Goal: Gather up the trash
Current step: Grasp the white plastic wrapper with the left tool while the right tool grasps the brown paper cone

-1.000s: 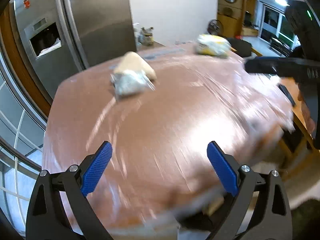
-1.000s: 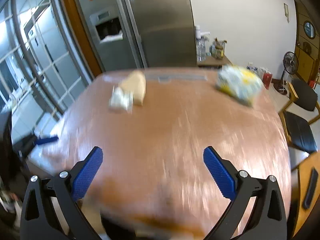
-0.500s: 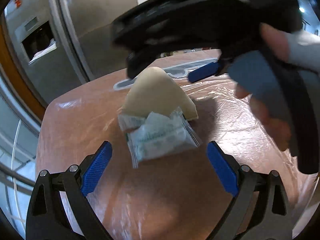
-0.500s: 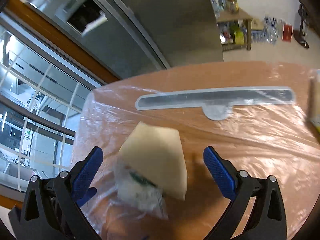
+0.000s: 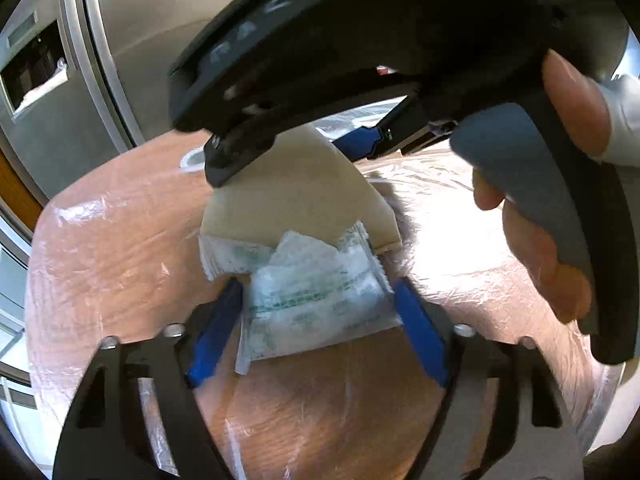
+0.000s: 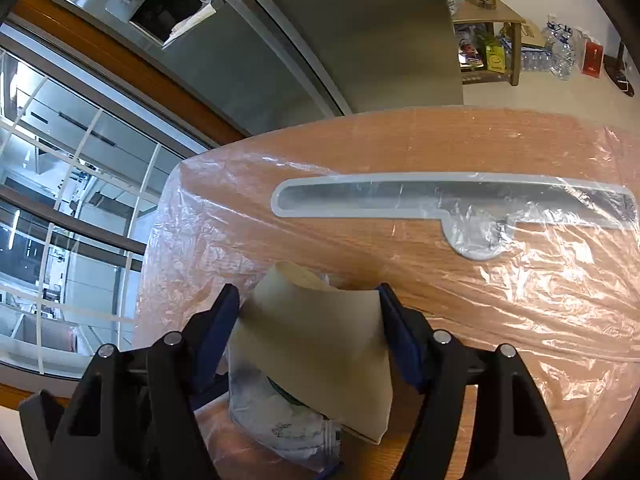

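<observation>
A crumpled white plastic wrapper with green print (image 5: 316,300) lies on the plastic-covered wooden table (image 5: 120,240), partly under a folded beige paper piece (image 5: 296,200). My left gripper (image 5: 318,296) has closed its blue fingers (image 5: 218,332) against both sides of the wrapper. My right gripper (image 6: 310,308) grips the beige paper (image 6: 316,344) between its blue fingers (image 6: 224,320); the wrapper (image 6: 276,420) shows below it. The right gripper's black body (image 5: 360,40) hangs just above the paper in the left wrist view.
A grey inlay strip (image 6: 440,196) lies in the table beyond the paper. A steel fridge (image 6: 280,40) stands behind the table, windows (image 6: 60,200) to the left, a low shelf with bottles (image 6: 488,40) at the back right.
Both grippers moved in over the table to the trash pile and closed, the left on the wrapper, the right on the beige paper.
</observation>
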